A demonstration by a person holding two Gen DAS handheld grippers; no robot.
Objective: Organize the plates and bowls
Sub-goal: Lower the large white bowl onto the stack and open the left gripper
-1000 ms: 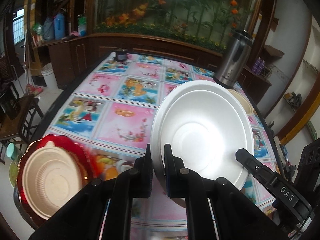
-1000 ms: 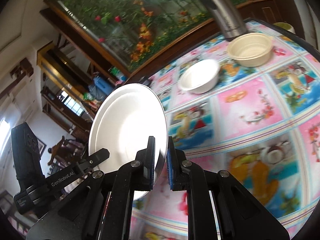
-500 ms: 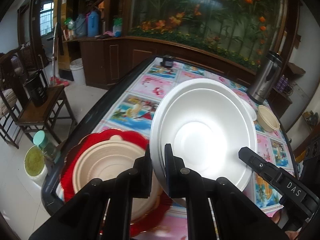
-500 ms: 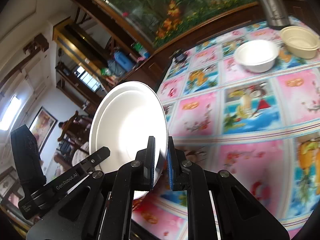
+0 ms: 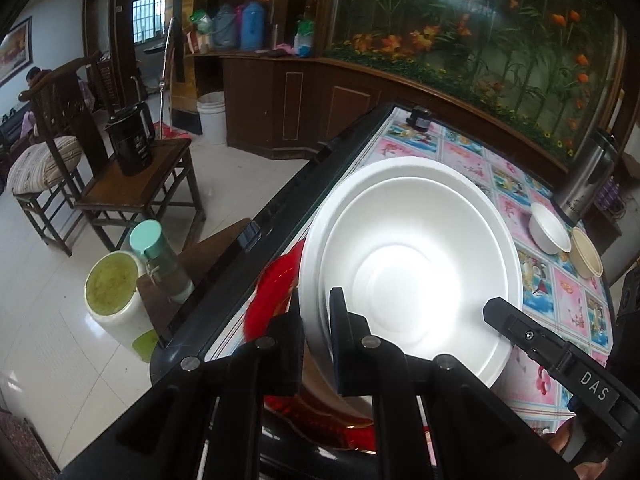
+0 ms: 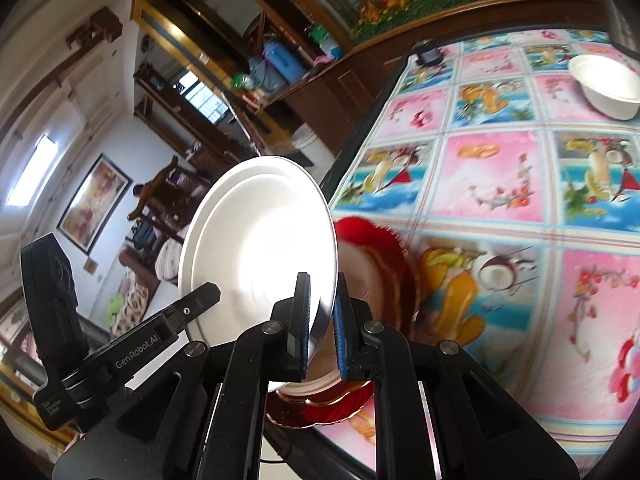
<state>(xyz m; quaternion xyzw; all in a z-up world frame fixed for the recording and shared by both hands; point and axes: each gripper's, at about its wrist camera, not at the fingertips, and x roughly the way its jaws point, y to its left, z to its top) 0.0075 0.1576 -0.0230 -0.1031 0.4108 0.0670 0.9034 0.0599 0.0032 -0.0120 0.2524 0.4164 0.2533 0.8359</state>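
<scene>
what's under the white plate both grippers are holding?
Below the white plate sits a beige plate on a red plate near the table corner. The held plate and the grippers cover most of both, so anything else there is hidden.

Seen from the left wrist, the tilted white plate (image 5: 416, 272) fills the centre, blocking the way forward to the red plate (image 5: 276, 288) and the beige dish beneath it. Toward 2 o'clock a white bowl (image 5: 549, 227), a beige bowl (image 5: 586, 258) and a steel flask (image 5: 586, 176) crowd the tablecloth (image 5: 468, 156). Toward 12 o'clock the cloth lies bare up to a small dark object (image 5: 420, 118).
</scene>
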